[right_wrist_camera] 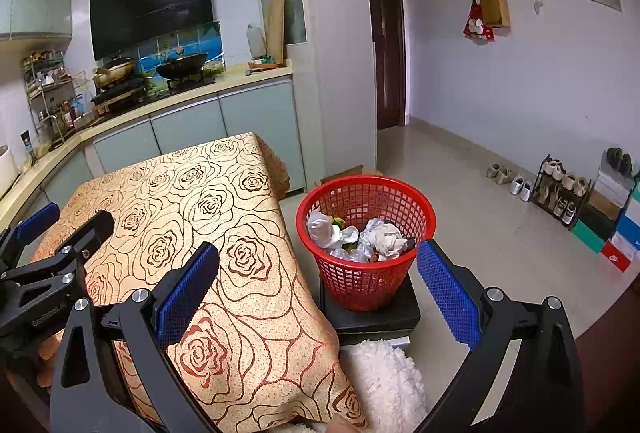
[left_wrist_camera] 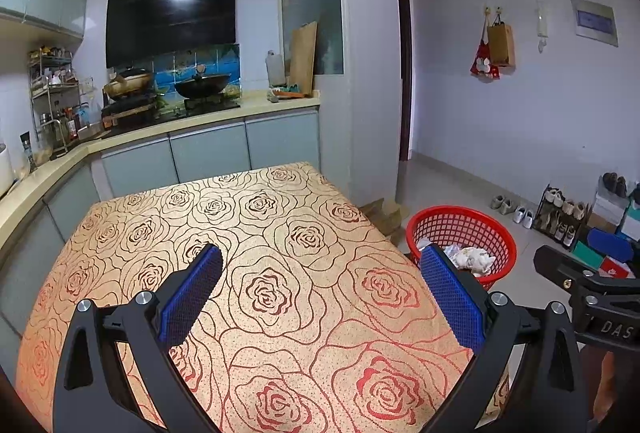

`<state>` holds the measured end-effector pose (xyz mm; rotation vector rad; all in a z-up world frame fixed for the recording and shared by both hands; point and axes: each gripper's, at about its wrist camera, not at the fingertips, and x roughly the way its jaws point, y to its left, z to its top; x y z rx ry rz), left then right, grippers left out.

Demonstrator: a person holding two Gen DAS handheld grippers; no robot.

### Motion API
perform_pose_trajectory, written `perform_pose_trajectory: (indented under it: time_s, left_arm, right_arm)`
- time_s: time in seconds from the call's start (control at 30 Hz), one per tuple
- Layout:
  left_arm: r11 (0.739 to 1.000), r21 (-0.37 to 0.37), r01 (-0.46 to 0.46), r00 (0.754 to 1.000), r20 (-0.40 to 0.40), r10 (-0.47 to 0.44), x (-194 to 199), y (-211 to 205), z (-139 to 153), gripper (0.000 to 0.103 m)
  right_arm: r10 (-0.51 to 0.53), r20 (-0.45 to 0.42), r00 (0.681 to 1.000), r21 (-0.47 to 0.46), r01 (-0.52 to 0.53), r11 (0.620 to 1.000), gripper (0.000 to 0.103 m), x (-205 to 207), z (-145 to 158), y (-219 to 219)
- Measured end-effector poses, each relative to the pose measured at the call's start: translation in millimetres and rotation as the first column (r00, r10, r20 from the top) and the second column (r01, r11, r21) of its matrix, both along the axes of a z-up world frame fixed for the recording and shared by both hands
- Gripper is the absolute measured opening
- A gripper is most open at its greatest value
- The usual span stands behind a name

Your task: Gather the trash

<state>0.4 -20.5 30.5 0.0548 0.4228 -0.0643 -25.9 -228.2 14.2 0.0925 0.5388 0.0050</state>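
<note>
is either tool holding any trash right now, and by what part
Nothing is held. The left tool is open over the bare tablecloth, and the right tool is open near the red basket, which already holds crumpled trash.

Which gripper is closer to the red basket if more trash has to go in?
Probably the right gripper. It is open, and the red basket sits just ahead of it, beside the table. The left gripper, also open, hangs over the tablecloth.
</note>
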Motion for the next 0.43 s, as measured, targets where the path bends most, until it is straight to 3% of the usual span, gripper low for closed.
perform_pose_trajectory:
  time_s: [0.43]
  left_arm:
    - [1.000,-0.002,0.001,0.999,-0.045,-0.001,7.7,-2.2,-5.0,0.096]
  right_arm:
    - [-0.003,-0.007,1.000,0.008,0.003,1.000,0.096,0.9,-2.3,-1.9]
